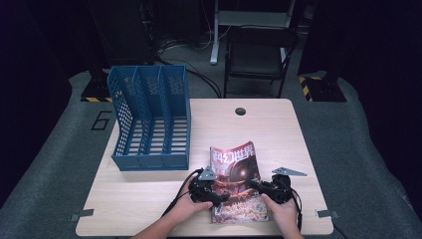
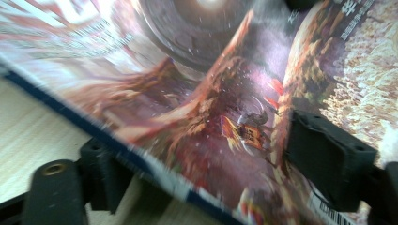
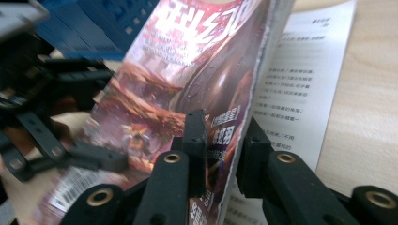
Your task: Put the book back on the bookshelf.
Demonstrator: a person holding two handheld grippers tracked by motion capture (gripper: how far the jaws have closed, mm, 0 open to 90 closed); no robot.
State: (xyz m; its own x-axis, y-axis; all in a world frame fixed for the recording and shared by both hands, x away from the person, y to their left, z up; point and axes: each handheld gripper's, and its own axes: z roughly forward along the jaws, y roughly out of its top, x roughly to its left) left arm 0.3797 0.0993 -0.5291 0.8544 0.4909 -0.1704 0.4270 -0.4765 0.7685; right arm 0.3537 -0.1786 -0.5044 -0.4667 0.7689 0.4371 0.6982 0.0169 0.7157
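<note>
Magazine (image 1: 238, 180), glossy red sci-fi cover, white title, edges lifted off table (image 1: 149, 194)

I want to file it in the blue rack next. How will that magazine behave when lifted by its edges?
The magazine will probably flop: in the right gripper view its pages already fan apart from a loose page below. The glossy cover reflects light, so it may slip. It looks thin, so likely light, yet could sag without both grippers.
</note>
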